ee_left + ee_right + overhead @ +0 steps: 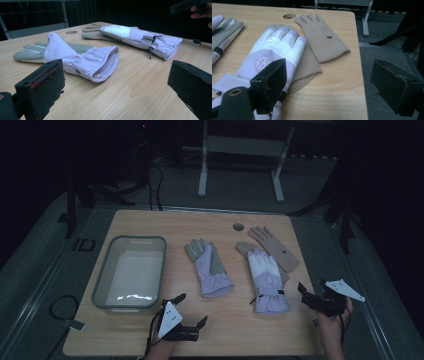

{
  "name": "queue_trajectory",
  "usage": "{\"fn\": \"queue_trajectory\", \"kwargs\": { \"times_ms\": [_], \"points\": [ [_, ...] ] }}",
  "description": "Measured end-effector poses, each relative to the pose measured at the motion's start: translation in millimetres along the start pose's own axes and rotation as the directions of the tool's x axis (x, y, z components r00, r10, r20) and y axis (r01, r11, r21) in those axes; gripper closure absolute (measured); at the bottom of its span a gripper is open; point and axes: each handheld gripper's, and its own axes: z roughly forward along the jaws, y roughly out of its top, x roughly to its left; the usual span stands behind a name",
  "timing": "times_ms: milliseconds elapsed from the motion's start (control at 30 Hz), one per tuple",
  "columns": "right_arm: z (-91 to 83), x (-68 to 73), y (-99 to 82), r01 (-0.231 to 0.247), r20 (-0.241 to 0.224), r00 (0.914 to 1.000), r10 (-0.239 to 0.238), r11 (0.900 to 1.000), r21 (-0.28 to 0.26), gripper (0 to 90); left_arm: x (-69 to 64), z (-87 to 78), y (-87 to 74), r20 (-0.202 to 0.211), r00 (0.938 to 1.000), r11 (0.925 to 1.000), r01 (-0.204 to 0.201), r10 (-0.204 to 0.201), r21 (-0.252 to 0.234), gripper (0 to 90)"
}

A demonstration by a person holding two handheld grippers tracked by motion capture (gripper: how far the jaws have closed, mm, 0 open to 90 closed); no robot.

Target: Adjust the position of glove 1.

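High view first, nearest edge: the left gripper hovers low over the front of the wooden table, jaws spread wide with nothing between them. The right gripper hangs at the table's front right corner, also parted and empty.

Just beyond the left gripper lies the lavender ski glove with the grey palm. Its long axis runs front to back: the gathered cuff points toward the person, the fingers away. In the left gripper view that open cuff sits straight ahead between the two black jaws, near but not touching. So the left hand is the nearer one to it, and I judge that a straight push forward would bring the jaws onto the cuff's edge.

A step to the right lies the second ski glove, white-backed with a lavender cuff, parallel to the first, cuff again toward the person. It rests partly on a tan knit glove; the right gripper's left jaw overlaps its wrist strap in the right gripper view, though contact cannot be told. Another tan glove lies farther back, toward the right edge.

Left of everything stands the grey plastic bin, empty, likely where the gloves belong. It lies on the left gripper's side, well apart from the right one.
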Motion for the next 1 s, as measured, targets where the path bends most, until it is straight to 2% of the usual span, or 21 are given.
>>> {"fn": "queue_trajectory", "kwargs": {
  "times_ms": [167,333,467,567,667,767,833,867,900,967,1000],
  "points": [
    [-0.4,4.7,19.7,-0.009,-0.07,0.9975,0.01,0.9998,0.016,12.9,-0.6,0.0,0.0,0.003,1.0,1.0,-0.009,0.009,0.001,1.2],
    [3.3,13.5,38.5,-0.006,-0.097,0.9952,0.009,0.9996,0.027,14.8,-0.6,-0.1,0.0,0.0,1.0,1.0,-0.006,0.006,-0.001,1.2],
    [8.2,21.3,50.9,-0.035,-0.158,0.9867,0.036,0.9993,0.013,20.6,-0.2,0.0,-0.1,0.003,1.0,1.0,-0.002,0.002,-0.002,1.2],
    [19.0,31.2,57.3,0.001,-0.204,0.979,0.007,0.9992,0.039,19.2,-0.5,-0.1,0.1,0.003,1.0,1.0,-0.007,0.007,0.002,1.2],
    [27.0,38.2,58.4,0.008,-0.222,0.9749,0.006,0.998,0.063,18.6,-0.6,0.2,0.1,0.001,1.0,1.0,-0.004,0.004,0.0,1.2],
    [40.9,52.5,62.0,0.06,-0.28,0.9596,-0.021,0.9895,0.132,22.3,-0.1,0.1,0.0,0.001,1.0,1.0,-0.001,0.001,-0.001,1.2],
    [48.9,59.9,63.9,0.08,-0.287,0.9576,-0.03,0.9829,0.166,26.6,-0.2,0.1,0.0,0.003,1.0,1.0,-0.003,0.003,-0.001,1.2],
    [52.7,62.8,64.8,0.081,-0.303,0.9526,-0.025,0.9814,0.174,26.1,-0.3,0.1,0.1,0.004,1.0,1.0,-0.007,0.006,0.0,1.2],
    [56.3,66.4,65.9,0.081,-0.302,0.9531,-0.022,0.98,0.182,25.1,-0.4,0.0,0.0,0.004,1.0,1.0,-0.007,0.007,0.001,1.2],
    [62.9,75.2,68.4,0.096,-0.327,0.9445,-0.028,0.9766,0.193,18.1,-0.6,0.0,0.0,0.006,1.0,1.0,-0.008,0.008,-0.001,1.2],
    [62.9,75.2,68.4,0.096,-0.327,0.9445,-0.028,0.9766,0.193,18.1,-0.6,0.0,0.0,0.006,1.0,1.0,-0.008,0.008,-0.001,1.2]
  ]
}}
